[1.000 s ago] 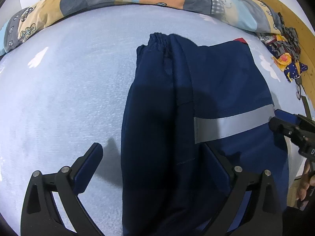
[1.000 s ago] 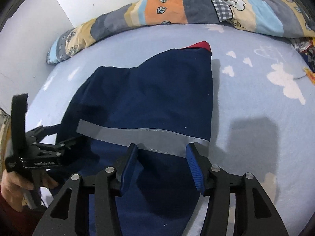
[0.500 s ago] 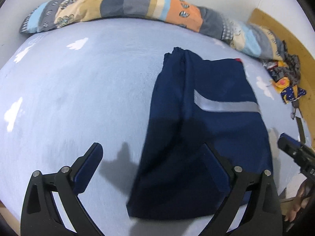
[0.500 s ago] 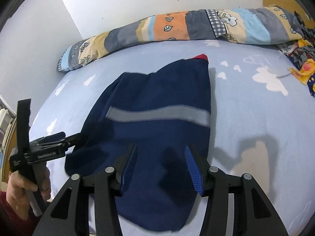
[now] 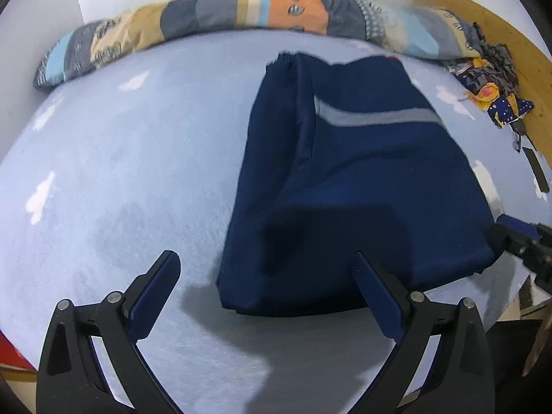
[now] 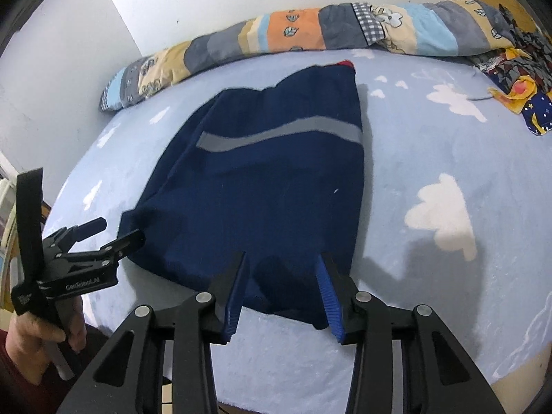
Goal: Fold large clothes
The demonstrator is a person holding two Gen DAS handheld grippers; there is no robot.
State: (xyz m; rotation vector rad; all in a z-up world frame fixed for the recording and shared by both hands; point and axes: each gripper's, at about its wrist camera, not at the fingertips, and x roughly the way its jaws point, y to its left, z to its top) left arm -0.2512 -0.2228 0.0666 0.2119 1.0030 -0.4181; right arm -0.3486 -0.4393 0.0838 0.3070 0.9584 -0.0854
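Observation:
A folded navy garment [image 5: 345, 179] with a grey reflective stripe [image 5: 376, 117] lies flat on the light blue bed; it also shows in the right wrist view [image 6: 269, 186]. My left gripper [image 5: 265, 276] is open and empty, held back from the garment's near edge. My right gripper [image 6: 283, 276] is open and empty, its fingers just above the garment's near right corner. The left gripper also shows in the right wrist view [image 6: 114, 234], beside the garment's near left corner. The right gripper's tip shows at the far right of the left wrist view [image 5: 517, 234].
A rolled patchwork quilt [image 6: 310, 31] lies along the wall at the back of the bed [image 6: 448, 145]. A pile of small colourful clothes [image 6: 517, 82] sits at the back right. A wooden board [image 5: 483, 27] stands behind it. The bed's near edge is just below both grippers.
Both grippers have pulled back and up from the garment toward the bed's near edge. The garment now lies flat on its own, with more of the bed in view.

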